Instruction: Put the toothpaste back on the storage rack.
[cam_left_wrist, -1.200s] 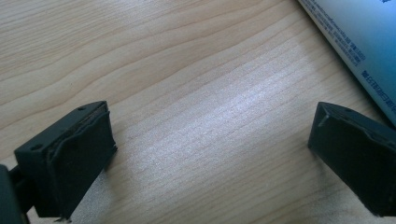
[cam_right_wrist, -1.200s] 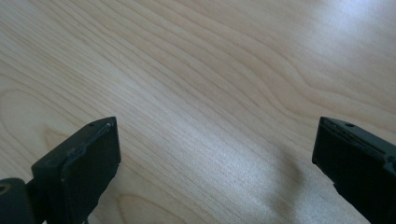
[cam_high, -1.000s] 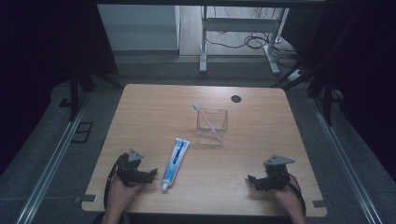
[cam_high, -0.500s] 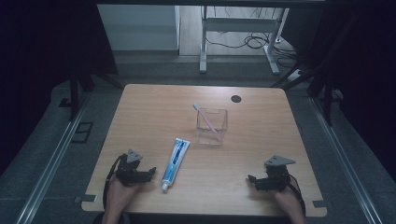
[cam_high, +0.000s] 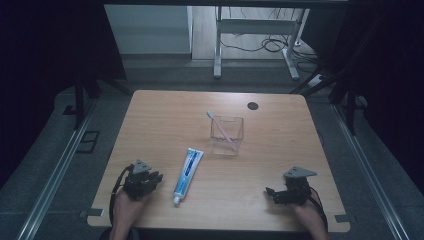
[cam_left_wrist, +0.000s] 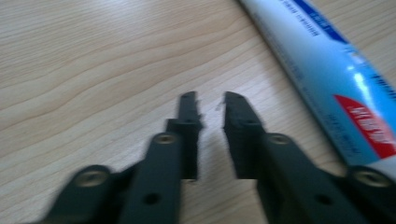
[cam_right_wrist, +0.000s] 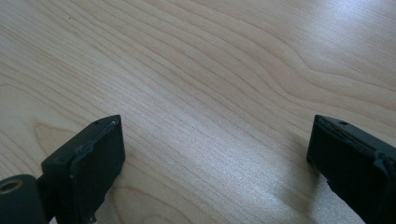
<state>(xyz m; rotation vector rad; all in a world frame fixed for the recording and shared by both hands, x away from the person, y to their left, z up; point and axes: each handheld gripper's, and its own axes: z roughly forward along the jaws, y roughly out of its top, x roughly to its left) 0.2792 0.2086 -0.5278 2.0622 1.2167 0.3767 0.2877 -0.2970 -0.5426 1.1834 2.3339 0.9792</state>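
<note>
flat glossy toothpaste tube (cam_high: 187, 170) on grained wooden table (cam_high: 150, 125).

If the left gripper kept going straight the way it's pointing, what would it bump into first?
Probably nothing soon. The left gripper, its jaws just closing with nothing between them, points along bare table. The toothpaste tube lies just to the right of that line, so it would likely slide past it, though depth is hard to judge.

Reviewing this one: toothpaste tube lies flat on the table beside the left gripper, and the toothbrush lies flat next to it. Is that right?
Not quite. The toothpaste tube does lie flat beside the left gripper, but the toothbrush stands slanted inside the clear container, farther up the table. The high view shows it.
</note>
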